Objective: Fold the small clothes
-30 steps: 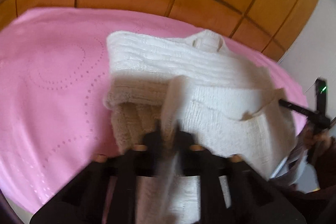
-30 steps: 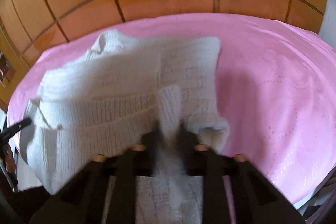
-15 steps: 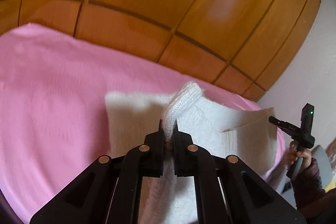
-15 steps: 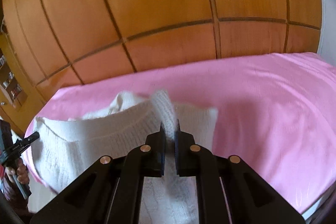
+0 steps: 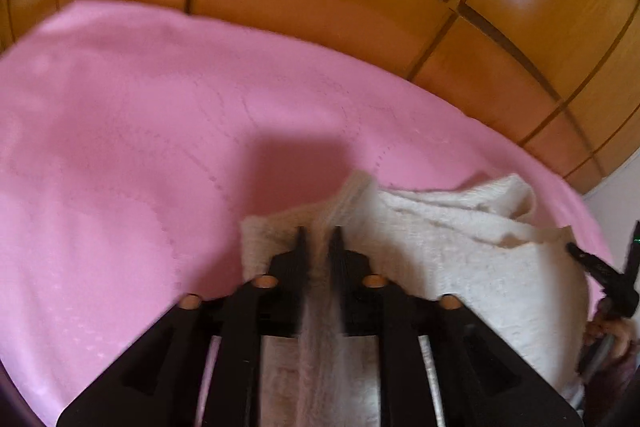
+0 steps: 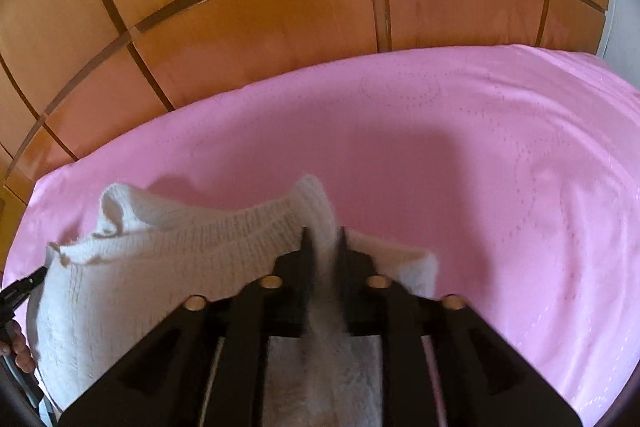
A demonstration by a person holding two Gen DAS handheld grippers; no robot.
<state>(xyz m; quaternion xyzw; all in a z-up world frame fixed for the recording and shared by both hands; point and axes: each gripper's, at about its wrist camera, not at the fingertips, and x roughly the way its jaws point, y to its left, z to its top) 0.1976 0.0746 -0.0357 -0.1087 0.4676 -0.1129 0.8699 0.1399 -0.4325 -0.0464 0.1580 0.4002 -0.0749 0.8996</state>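
Black fingers of the left gripper (image 5: 318, 233) and the right gripper (image 6: 323, 233) each pinch an edge of the cream knitted garment (image 6: 160, 267), low in both frames. It hangs bunched over the pink quilted bedspread (image 6: 480, 167); folding looks unfinished, laying flat and creasing remain.

A pink bedspread (image 6: 480, 155) with faint dotted stitching carries a white knit garment (image 6: 132, 267) at its near edge.
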